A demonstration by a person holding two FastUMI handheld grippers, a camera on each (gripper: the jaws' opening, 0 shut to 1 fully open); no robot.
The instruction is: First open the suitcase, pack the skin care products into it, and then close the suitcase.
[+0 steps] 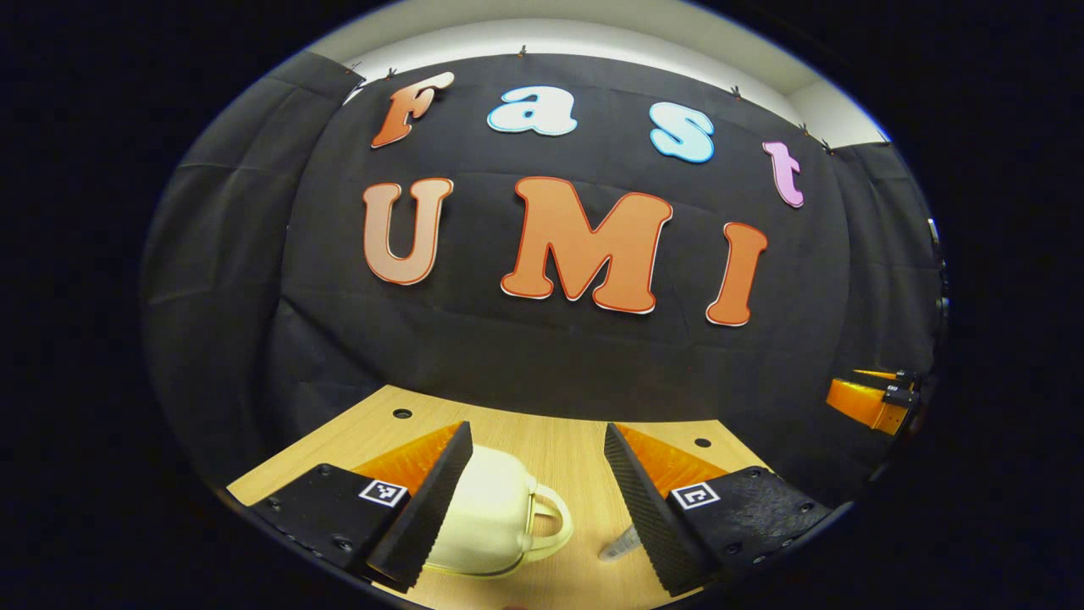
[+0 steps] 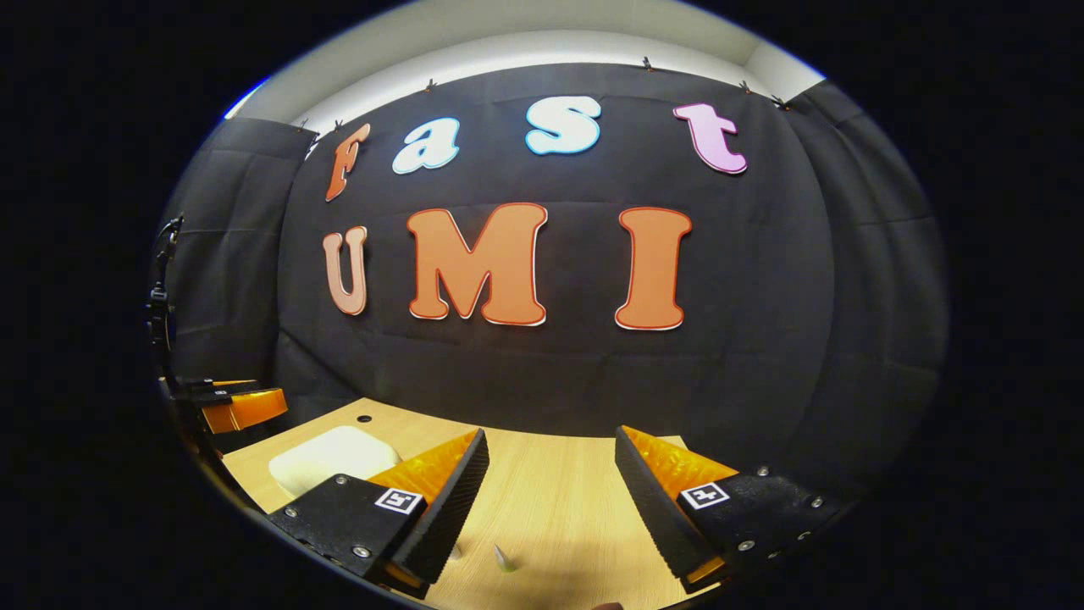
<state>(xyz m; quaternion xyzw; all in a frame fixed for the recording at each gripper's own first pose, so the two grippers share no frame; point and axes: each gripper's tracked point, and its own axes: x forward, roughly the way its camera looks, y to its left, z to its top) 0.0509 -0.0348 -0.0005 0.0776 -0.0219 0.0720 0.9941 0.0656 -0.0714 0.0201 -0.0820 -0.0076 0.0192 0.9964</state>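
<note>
Left gripper (image 1: 538,500) jaws wide, nothing held. Cream suitcase (image 1: 487,521) sits low between them, lid down, handle (image 1: 549,521) facing 3 o'clock; the left finger (image 1: 423,508) overlaps its side in view, contact can't be told. A small pale tube (image 1: 621,542), likely one of the skin care products, lies on the table (image 1: 559,440) at 5 o'clock, partly behind the right finger (image 1: 648,517).

Right gripper (image 2: 550,500) also wide and empty. A small pale tip (image 2: 504,559) lies at 6 o'clock between its fingers, too small to identify. Suitcase (image 2: 330,457) at 8 o'clock from here, with the left gripper (image 2: 237,407) hanging beyond it at 9 o'clock.

Judgement: opening not begun.

Risks:
- The case looks light and smooth; prying the lid one-handed could slide or tip it. Brace with the other gripper.
- The tube is close to the case; a sweep of the jaw could knock it rolling toward the table edge.
- The two grippers converging on the case could collide.
- Latch side not visible, so a grab on the handle may lift the whole case instead of the lid.
</note>
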